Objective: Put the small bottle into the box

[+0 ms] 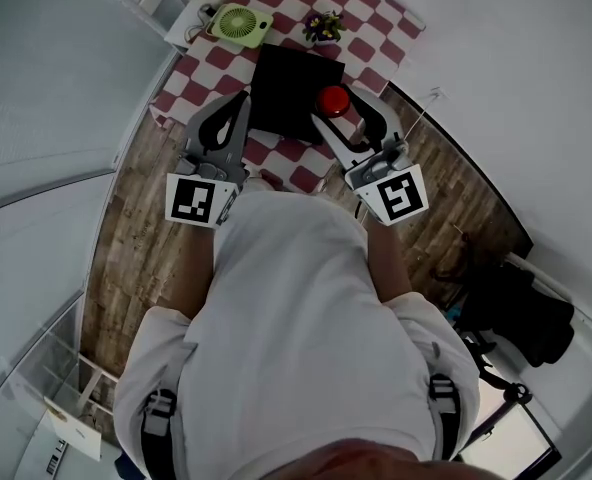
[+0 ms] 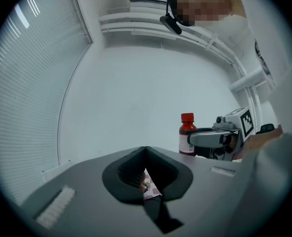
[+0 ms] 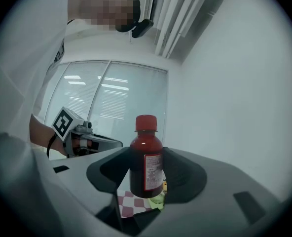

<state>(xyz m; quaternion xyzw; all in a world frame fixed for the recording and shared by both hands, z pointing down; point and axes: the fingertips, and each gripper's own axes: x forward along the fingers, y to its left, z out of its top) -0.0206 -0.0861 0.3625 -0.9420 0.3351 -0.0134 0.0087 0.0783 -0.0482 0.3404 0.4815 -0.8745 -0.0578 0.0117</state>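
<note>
The right tongs [image 3: 147,174] pinch the bottle [image 3: 146,158] by its body, with a dark pad pressed to each side just below the shoulder. The bottle is small and stands upright in the grip. Its contents are dark red and nearly opaque, and it has a bright red screw cap [image 3: 146,123]. A white label [image 3: 153,174] runs down its right-hand face, the print too small to read. Its base hangs clear, with checked cloth and a bit of green showing beneath it in the lower middle of the right gripper view.

In the head view the red cap sits in the upper middle of the frame, over the right part of the black box [image 1: 288,88]. How high above the box it is cannot be told. The box lies on a table [image 1: 376,28] covered with a red-and-white checked cloth [image 1: 191,83].

The left tongs [image 2: 145,163] are pressed together with nothing between them. Only a sliver of checked cloth shows through the slit below the pads. In the head view they point up the frame, just beside the box's left edge. In the left gripper view the bottle and the right tongs show at the middle right.

Near the top of the head view a green fan [image 1: 241,25] and a small bunch of flowers [image 1: 323,26] stand on the table beyond the box. A wooden floor [image 1: 136,228] runs down the left of that frame, beside the person's white shirt [image 1: 296,298].
</note>
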